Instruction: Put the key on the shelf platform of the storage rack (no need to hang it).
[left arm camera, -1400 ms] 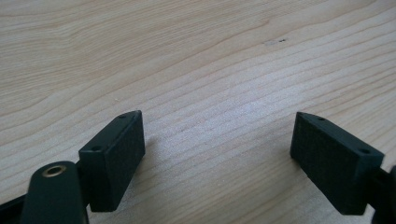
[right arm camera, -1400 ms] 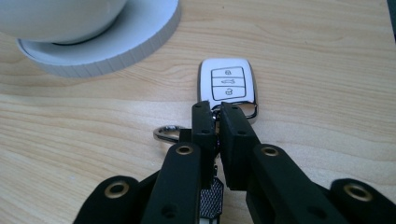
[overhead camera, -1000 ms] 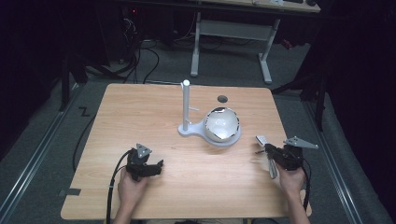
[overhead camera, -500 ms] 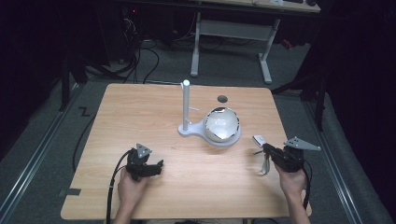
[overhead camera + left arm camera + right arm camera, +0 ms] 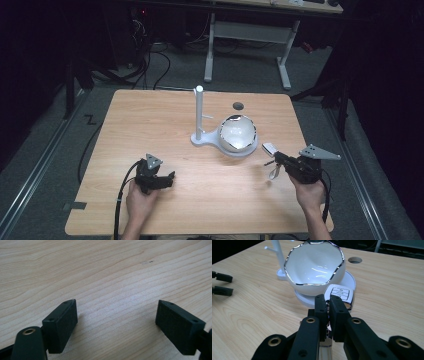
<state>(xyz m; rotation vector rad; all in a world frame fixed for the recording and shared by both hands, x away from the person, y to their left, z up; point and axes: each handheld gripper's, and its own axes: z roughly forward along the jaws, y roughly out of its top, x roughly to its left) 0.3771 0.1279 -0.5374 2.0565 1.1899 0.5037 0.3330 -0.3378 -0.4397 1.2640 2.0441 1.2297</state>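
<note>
**Car key lifted toward the white bowl**

At lower right of the high view, the right gripper (image 5: 274, 161) is clenched on a car key (image 5: 270, 148), a white fob with a strap dangling beneath it, held clear of the wooden table (image 5: 150, 120) just beside the bowl (image 5: 238, 134). At lower left, the left gripper (image 5: 167, 180) rests low over bare wood, well apart from everything.

In the left gripper view, its matte black jaws stand released and wide, with nothing but pale, fine-grained tabletop between them.

In the right gripper view, the pads pinch the metal ring of the key at frame centre; the glossy fob, with printed button outlines, points at the bowl filling the upper middle. The bowl is smooth white ceramic with a wavy silver-edged rim, seated on a round saucer joined to a slim white post (image 5: 277, 255) at upper left.

The carry looks underway; the next move likely calls for raising the fob over that scalloped rim before letting go.
</note>
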